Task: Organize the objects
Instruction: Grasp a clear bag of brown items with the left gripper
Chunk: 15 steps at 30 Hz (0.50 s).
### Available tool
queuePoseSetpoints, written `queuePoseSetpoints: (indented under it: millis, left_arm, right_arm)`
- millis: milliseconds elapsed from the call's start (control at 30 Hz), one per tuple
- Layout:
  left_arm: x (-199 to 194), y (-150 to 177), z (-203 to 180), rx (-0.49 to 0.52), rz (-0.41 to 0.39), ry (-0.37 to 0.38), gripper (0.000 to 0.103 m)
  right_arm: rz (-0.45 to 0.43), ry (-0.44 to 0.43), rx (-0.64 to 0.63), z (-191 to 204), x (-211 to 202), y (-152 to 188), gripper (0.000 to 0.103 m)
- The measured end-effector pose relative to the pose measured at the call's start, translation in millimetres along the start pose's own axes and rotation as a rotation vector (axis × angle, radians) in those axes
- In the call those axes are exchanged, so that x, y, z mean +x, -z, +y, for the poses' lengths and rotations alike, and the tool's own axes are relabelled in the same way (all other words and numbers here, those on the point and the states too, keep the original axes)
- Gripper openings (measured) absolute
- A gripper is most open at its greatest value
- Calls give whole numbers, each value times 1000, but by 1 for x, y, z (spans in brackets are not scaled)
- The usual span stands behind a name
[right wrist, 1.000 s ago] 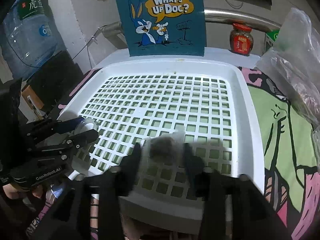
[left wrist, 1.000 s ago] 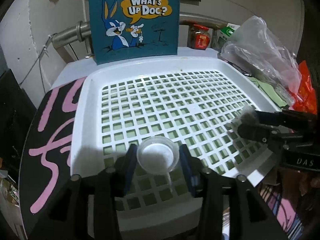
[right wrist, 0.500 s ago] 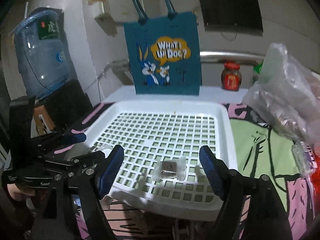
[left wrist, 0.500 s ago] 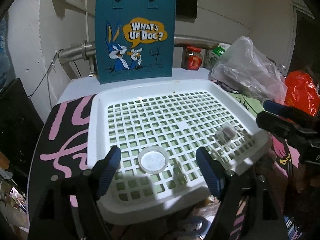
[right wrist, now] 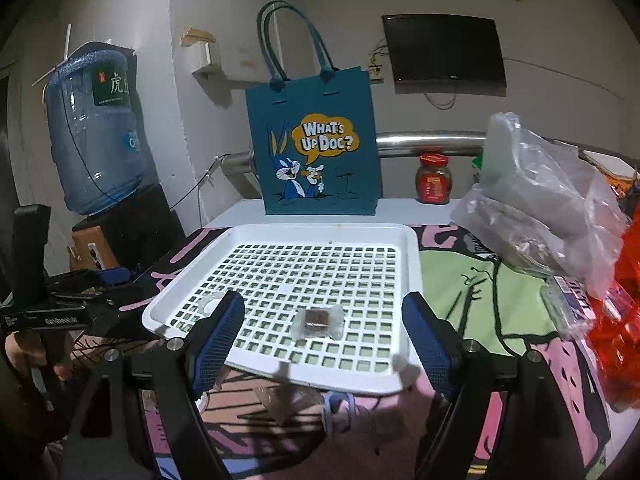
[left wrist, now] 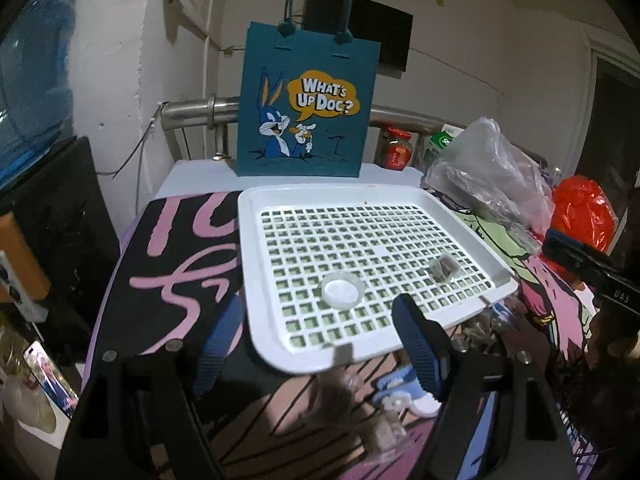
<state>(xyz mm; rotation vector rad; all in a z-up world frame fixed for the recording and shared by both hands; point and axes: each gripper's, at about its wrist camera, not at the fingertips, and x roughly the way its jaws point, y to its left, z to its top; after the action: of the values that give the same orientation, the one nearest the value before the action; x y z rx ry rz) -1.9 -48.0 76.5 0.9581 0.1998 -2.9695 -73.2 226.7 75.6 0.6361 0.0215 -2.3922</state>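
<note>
White slotted plastic tray: my left hand-held gripper and right hand-held gripper hang spread, empty. Only left view shows round clear lid fully; right shows wrapped brown candy plainly.

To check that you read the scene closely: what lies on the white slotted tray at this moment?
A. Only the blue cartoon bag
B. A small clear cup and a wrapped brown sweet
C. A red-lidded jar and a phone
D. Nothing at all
B: the small clear cup and the wrapped brown sweet both rest on the white slotted tray, apart from each other, with neither open tool touching them.
</note>
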Motion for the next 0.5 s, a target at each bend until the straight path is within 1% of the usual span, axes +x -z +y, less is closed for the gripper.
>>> queuePoseSetpoints:
  millis: [167,333,500]
  left_arm:
    - [1,14,0,12,43,6,78]
    - [6,27,-2,30,89,13,78]
    - [15,35,0,34,143,-4,78]
  right_arm:
    - [13,28,7,-10,-10,12,81]
    - [46,66,17,-25,-12,22,81]
    - [102,93,27,-37,-9,31,81]
